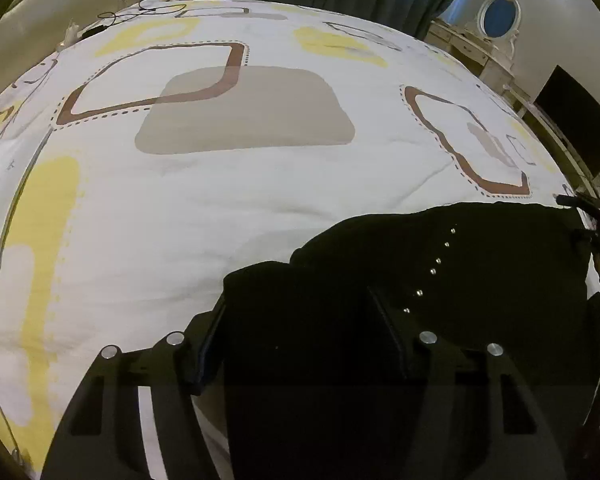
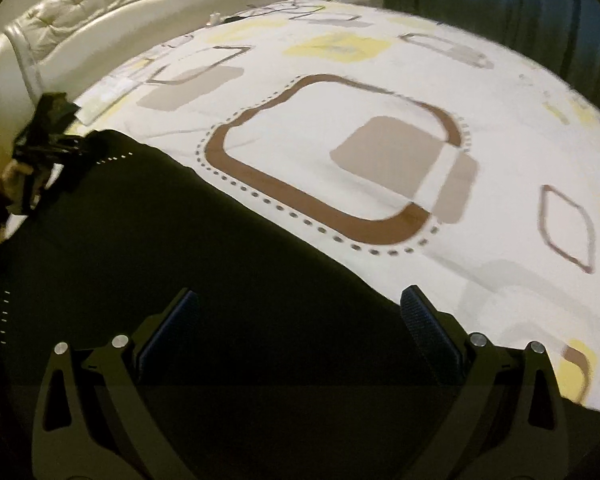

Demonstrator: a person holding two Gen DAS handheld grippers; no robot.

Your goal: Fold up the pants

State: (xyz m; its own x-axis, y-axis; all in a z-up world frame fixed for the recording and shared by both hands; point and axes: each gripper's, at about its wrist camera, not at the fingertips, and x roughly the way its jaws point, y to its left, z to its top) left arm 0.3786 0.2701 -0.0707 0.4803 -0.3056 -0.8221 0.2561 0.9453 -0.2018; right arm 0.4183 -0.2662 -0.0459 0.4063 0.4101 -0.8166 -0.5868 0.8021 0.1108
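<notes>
At the bed's (image 1: 260, 208) near edge, black pants (image 1: 460, 264) lie spread on the patterned cover. L gripper (image 1: 300, 320): jaws apart, straddling a bunched pants edge, not clamped. R gripper (image 2: 300, 316): jaws wide apart over pants fabric, gripping nothing.

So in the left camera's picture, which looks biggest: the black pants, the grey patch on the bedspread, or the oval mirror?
1. Black pants, though nearest the camera.
2. Grey patch.
3. Oval mirror, far off, so it only looks smallest.
</notes>
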